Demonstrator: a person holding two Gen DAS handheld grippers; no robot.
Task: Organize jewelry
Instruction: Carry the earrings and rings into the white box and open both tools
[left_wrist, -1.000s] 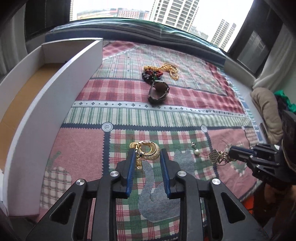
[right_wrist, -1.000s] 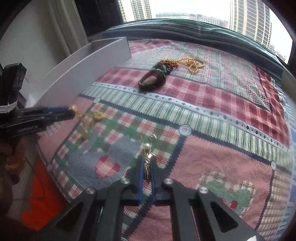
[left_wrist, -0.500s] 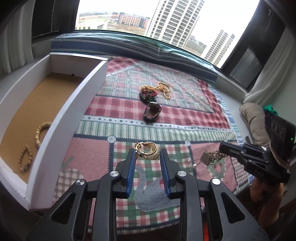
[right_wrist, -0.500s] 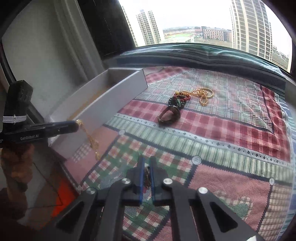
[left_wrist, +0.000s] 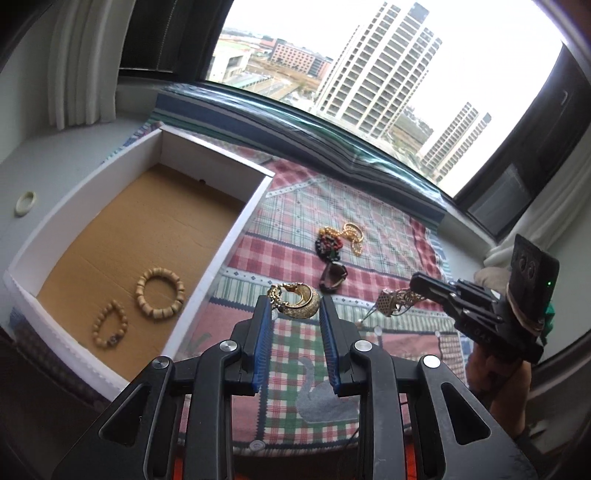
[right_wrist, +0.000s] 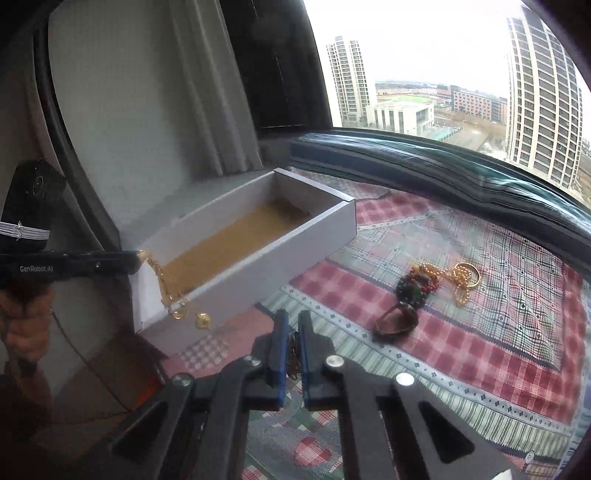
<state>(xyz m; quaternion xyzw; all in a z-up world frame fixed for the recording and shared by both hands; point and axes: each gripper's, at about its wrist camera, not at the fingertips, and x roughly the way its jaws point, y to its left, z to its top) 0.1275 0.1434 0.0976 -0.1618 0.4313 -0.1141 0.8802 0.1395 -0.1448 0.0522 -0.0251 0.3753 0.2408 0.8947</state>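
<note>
My left gripper (left_wrist: 294, 306) is shut on a gold earring (left_wrist: 297, 300) and holds it in the air beside the white box (left_wrist: 236, 229); in the right wrist view the earring (right_wrist: 177, 291) dangles from it in front of the box (right_wrist: 258, 266). My right gripper (right_wrist: 290, 328) is shut on a gold pearl earring (left_wrist: 389, 304), raised above the checked cloth (left_wrist: 295, 354). Two wooden bead bracelets (left_wrist: 159, 293) lie in the box. A gold chain (left_wrist: 351, 236), a dark bead bracelet (left_wrist: 328, 245) and a brown bangle (left_wrist: 334, 277) lie on the cloth.
A small white ring (left_wrist: 25, 203) lies on the sill left of the box. A window ledge (left_wrist: 332, 129) runs along the cloth's far edge. A beige cushion (left_wrist: 495, 273) sits at the right.
Both grippers have risen from the cloth with their earrings. The left one has moved towards the box, whose inside with two bracelets has come into view.
</note>
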